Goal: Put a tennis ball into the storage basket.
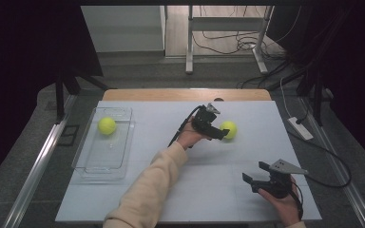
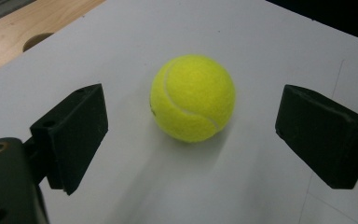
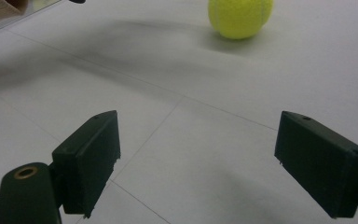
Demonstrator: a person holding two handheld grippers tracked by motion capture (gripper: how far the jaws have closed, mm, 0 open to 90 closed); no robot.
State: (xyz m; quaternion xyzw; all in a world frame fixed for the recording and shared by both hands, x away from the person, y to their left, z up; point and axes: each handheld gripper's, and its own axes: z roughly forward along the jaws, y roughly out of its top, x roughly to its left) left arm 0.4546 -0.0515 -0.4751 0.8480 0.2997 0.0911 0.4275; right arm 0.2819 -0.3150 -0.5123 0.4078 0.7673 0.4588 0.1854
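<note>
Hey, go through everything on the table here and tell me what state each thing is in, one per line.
Left gripper: open, jaws either side of a ball, not touching it.
Right gripper: open, nothing between its jaws.
Tennis ball on the table: loose on the white surface.
Second tennis ball: lying in the tray.
Clear tray: upright.

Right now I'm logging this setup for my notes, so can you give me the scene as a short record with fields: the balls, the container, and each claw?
surface: white table top
ball near left claw: tennis ball, on the table, untouched
other ball: second tennis ball, inside the clear plastic bin
left claw: open, jaws either side of the near ball, with gaps
right claw: open, empty, apart from both balls
likely next move: left claw closes on its ball
</note>
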